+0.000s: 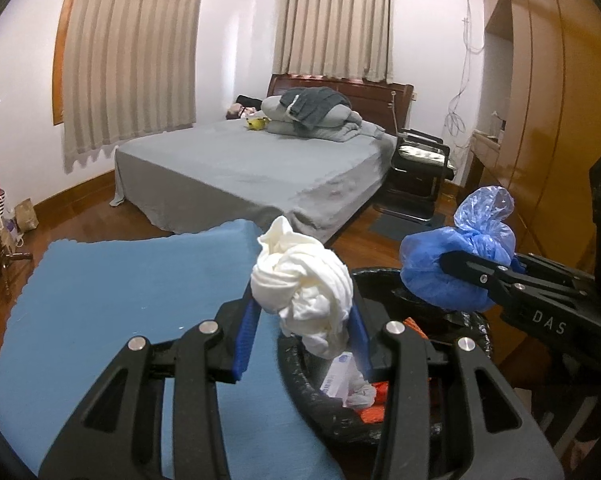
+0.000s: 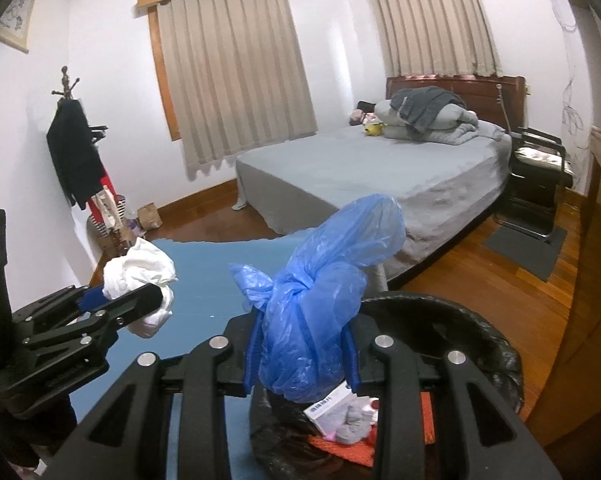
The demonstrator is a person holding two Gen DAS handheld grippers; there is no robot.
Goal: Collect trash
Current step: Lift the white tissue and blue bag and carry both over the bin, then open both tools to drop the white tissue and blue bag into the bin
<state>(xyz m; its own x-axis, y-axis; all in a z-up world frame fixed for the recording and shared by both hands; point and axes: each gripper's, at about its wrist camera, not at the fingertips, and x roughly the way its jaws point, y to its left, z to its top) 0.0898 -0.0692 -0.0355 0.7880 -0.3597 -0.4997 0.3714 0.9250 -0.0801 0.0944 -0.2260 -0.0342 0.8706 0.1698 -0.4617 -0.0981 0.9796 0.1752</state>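
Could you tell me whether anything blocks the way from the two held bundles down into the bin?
Nothing visible does. The white wad and blue bag hang over the bin's open mouth, and only trash already inside lies beneath them.

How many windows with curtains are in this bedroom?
2. One curtained window is on the side wall beside the bed. The other curtained window is above the headboard. More could be out of view behind the cameras.
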